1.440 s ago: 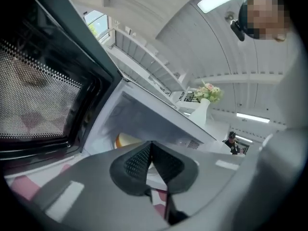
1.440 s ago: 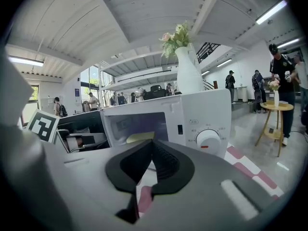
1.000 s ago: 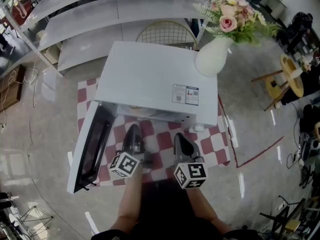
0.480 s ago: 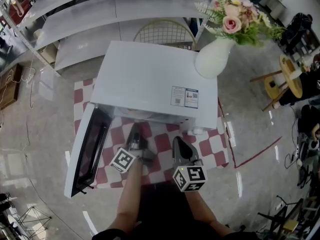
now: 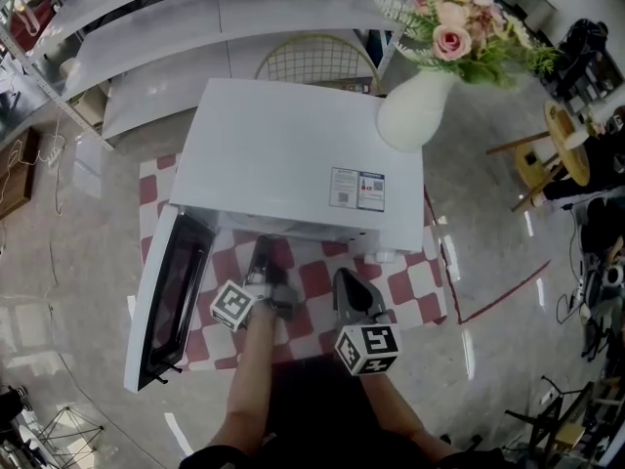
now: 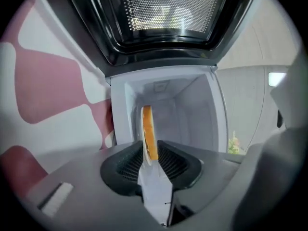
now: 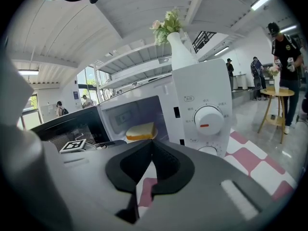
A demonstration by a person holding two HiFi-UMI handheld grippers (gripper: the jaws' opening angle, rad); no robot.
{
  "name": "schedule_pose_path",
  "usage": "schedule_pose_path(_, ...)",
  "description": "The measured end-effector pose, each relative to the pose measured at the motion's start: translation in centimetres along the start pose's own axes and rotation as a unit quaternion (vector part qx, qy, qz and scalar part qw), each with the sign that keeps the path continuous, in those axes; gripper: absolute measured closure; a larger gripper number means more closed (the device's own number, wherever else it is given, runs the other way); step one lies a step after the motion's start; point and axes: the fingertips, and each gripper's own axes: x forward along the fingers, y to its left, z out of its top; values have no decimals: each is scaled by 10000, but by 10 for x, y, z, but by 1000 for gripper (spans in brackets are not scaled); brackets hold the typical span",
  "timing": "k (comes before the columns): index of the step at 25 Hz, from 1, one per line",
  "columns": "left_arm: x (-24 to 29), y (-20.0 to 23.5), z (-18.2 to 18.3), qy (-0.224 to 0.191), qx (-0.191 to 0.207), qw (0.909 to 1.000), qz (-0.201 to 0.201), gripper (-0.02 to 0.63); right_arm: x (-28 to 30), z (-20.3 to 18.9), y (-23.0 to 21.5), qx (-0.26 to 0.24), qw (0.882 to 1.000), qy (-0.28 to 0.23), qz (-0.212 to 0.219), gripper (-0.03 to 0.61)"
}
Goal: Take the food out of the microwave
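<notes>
Two steps remain, reach-in first: left hand-held gripper (image 6: 150,150) jaws have just been opening, nothing between them, right hand-held gripper (image 7: 151,143) closed and empty, bread slice (image 7: 140,131) inside the open microwave (image 5: 293,154); next likely needs the left pushed in around it.

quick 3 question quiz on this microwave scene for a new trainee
1. True or false: the microwave door is closed.
2. Where is the bread? A) held in the right gripper B) inside the microwave C) on top of the microwave
3. Fill in: the right gripper's jaws are ____.
Key: 1 false, 2 B, 3 shut
</notes>
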Motion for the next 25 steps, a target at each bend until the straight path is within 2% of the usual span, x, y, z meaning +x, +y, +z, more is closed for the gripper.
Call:
schedule_pose_path(5, 5, 6, 0, 8, -319, 9995, 17, 495, 4, -2, -3, 12, 10000, 50, -32, 578)
schedule_pose_path(11, 15, 11, 3, 59, -439, 9990, 43, 485, 7, -9, -7, 4, 9999, 161, -58, 578)
schedule_pose_path(23, 24, 14, 10, 92, -637, 9978, 127, 491, 14, -11, -16, -2, 9996, 249, -133, 578)
schedule_pose_path(25, 23, 18, 12, 96, -582, 9979, 248, 518, 14, -12, -19, 12, 9995, 275, -162, 578)
